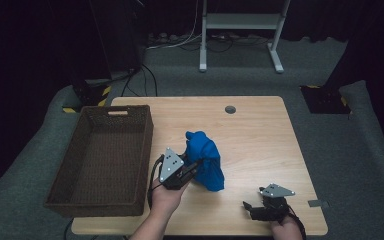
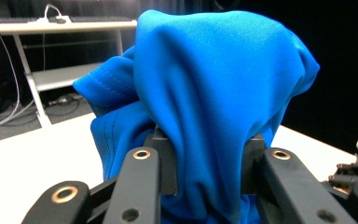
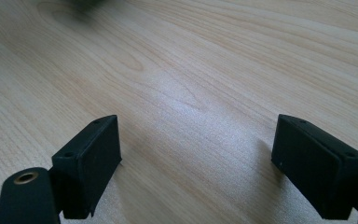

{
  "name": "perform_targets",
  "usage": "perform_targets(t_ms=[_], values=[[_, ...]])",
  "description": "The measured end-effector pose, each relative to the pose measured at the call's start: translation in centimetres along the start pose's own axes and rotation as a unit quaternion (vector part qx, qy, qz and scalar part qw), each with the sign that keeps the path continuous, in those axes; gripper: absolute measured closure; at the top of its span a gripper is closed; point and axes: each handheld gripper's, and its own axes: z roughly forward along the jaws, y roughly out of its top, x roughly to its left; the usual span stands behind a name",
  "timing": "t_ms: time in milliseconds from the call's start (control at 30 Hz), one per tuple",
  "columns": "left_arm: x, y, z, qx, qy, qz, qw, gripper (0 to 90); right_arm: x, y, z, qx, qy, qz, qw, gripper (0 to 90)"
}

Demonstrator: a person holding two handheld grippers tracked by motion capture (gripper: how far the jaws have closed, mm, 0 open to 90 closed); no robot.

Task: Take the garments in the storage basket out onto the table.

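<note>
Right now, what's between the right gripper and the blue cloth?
Bare wood: in the high view, nothing lies on the table between the right gripper and the blue cloth.

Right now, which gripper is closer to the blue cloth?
The left one. The left gripper has its jaws shut on the blue cloth, bunched beside the basket. The right gripper sits apart near the table's front edge, jaws open.

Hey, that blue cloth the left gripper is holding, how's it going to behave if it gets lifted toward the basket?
The blue cloth will probably hang floppy: it folds and drapes over the left gripper, whose jaws pinch it. It looks light and thin, so it may sway. Trailing folds could drag on the table or catch the wicker basket rim.
</note>
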Motion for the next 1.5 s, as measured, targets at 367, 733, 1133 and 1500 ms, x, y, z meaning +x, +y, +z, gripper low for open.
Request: perform_targets(t_ms=[367, 733, 1133, 1500], values=[[-0.1, -2.2, 1.1, 0.039, -0.004, -0.007, 0.9992, 69.0, 0.0, 0.0, 0.0, 0.000, 0.000, 0.000, 1.0000, 15.3], [-0.5, -4.6, 3.1, 0.101, -0.014, -0.005, 0.9948, 68.4, 0.0, 0.0, 0.0, 0.000, 0.000, 0.000, 1.0000, 15.4], [-1.2, -6.5, 6.1, 0.171, -0.025, 0.015, 0.9849, 66.6, 0.0, 0.0, 0.0, -0.001, 0.001, 0.002, 1.0000, 15.4], [-1.5, -7.6, 7.7, 0.208, -0.014, 0.021, 0.9777, 45.4, -0.1, 0.0, 0.0, -0.002, 0.003, 0.003, 1.0000, 15.4]])
